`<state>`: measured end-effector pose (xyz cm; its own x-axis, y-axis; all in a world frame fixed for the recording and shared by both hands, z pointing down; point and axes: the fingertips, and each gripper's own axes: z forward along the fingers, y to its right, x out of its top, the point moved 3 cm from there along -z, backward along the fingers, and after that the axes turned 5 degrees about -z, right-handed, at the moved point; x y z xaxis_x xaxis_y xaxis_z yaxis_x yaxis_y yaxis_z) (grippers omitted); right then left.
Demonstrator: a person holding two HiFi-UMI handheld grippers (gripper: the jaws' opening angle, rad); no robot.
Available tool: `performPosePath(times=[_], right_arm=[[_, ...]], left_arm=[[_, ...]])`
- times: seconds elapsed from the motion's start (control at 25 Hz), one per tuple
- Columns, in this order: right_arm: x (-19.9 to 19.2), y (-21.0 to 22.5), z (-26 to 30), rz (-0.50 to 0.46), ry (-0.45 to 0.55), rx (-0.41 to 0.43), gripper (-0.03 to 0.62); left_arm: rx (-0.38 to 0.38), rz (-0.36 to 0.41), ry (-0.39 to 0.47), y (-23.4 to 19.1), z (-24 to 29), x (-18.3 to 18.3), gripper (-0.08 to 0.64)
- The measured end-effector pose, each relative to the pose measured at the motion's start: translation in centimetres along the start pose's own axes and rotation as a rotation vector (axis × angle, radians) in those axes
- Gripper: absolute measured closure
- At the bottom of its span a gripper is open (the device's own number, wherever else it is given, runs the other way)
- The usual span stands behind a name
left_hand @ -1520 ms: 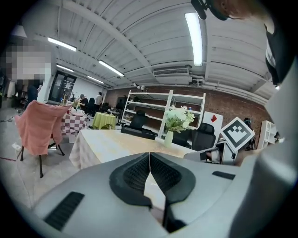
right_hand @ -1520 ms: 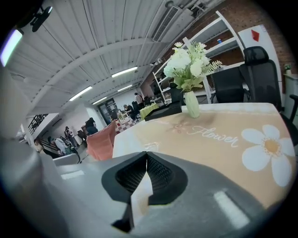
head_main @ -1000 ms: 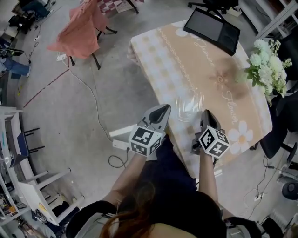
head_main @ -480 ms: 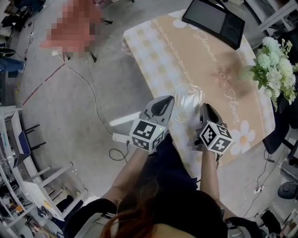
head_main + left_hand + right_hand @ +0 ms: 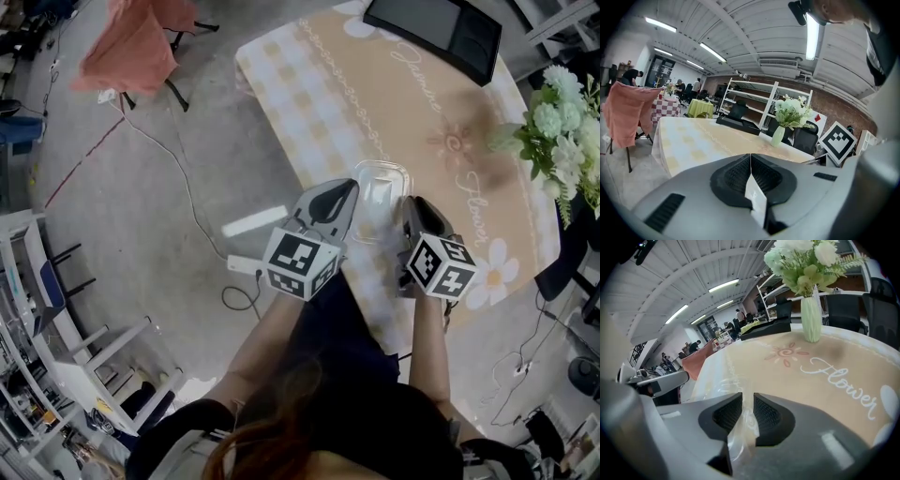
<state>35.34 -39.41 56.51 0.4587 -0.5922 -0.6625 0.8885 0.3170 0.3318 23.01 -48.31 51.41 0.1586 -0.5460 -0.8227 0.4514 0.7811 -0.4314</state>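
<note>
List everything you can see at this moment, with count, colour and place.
table: one, tan flowered cloth, centre of the head view
bag: one, clear plastic, at the table's near edge between the grippers
screen: one, black, flat on the table's far end
flowers: one bunch, white and green, in a pale vase at the table's right
chair: one, draped in pink cloth, on the floor beyond the table
shelves: one unit, white, by the brick wall
left gripper: grey, jaws shut on a thin pale sheet, apparently the bag's edge
right gripper: grey, jaws slightly apart, bag film between them
person: one, dark clothes, bottom of the head view
</note>
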Motion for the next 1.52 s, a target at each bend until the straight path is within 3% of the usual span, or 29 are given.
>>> performPosePath(times=[0.52,0.8,1.52], right_arm=[[-0.5,-0.3,1.0,-0.061,-0.112,0.013,0.512],[-0.5,-0.2,1.1,0.002,-0.111,0.074,0.549],[0.0,0.0,-0.7,0.045,-0.013,0.047,0.586]], left_arm=[[0.001,-0.021,-0.030,-0.8,0.6,-1.1,0.549],[0.013,-0.016,-0.027,-1.0,0.2,-1.1,0.549],[0.045,0.021,0.020,-0.7,-2.6,-0.1,0.549]])
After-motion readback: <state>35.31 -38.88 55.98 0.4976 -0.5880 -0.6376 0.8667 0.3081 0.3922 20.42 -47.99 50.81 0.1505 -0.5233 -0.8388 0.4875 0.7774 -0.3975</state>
